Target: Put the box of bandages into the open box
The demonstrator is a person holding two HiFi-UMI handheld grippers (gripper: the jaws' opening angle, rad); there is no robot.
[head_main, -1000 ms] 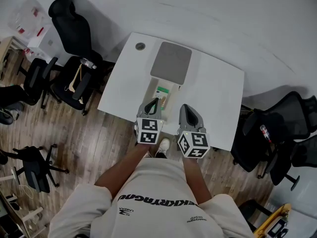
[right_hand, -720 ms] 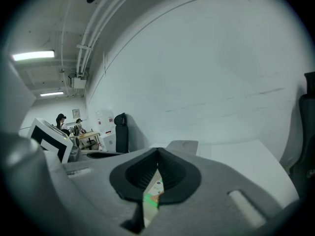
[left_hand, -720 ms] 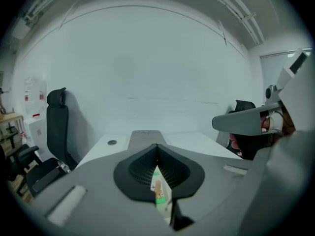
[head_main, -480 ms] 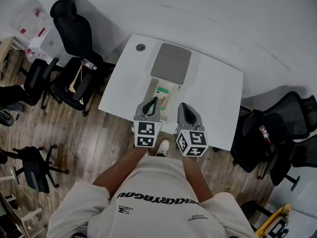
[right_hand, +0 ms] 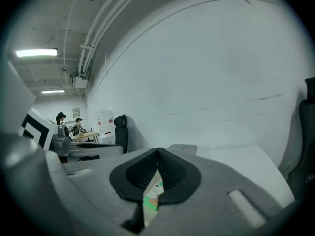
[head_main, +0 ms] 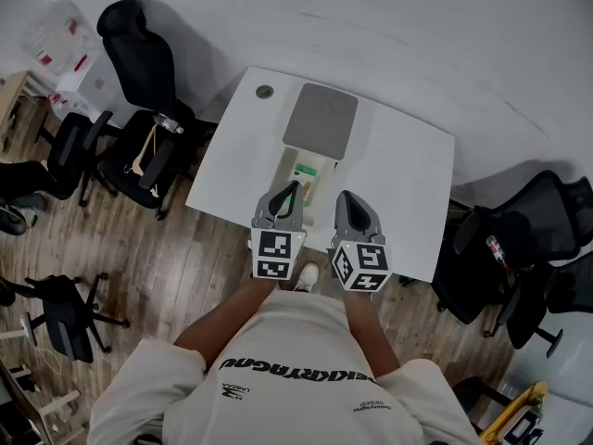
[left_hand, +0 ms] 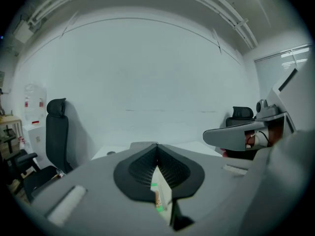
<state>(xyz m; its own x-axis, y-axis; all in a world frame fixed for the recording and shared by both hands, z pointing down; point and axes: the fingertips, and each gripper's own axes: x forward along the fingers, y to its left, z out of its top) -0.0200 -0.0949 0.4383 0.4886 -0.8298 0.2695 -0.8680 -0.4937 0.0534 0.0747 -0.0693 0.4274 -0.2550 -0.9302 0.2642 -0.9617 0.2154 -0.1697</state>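
Sitting on the white table (head_main: 408, 174), toward its middle, is one open box (head_main: 288, 167). Its gray lid (head_main: 320, 119) is laid back toward the table's far edge. One box of bandages (head_main: 306, 169), white with green print, lies in the pale tray part of that open box.

Count: one open box, one box of bandages, two grippers, and one small round dark disc (head_main: 264, 91) at the table's far left corner.

The left gripper (head_main: 289, 191) has its jaws pressed together with nothing between them. It is held over the table's near edge, its tip over the near end of the open box in the head view. The right gripper (head_main: 346, 200) also has its jaws closed tip to tip and holds nothing. It is just beside the left gripper, over the same near edge. In both gripper views only a sliver of the box of bandages shows, under the meeting jaw tips.

Off the table's left side are three black chairs on the wood floor. The nearest chair (head_main: 139, 146) has a bottle (head_main: 167, 119) on it. Off the table's right side are at least two more black chairs (head_main: 519, 239). A clear plastic container (head_main: 56, 35) with red labels sits beyond the table's far left. A shoe (head_main: 307, 273) shows under the table's near edge.
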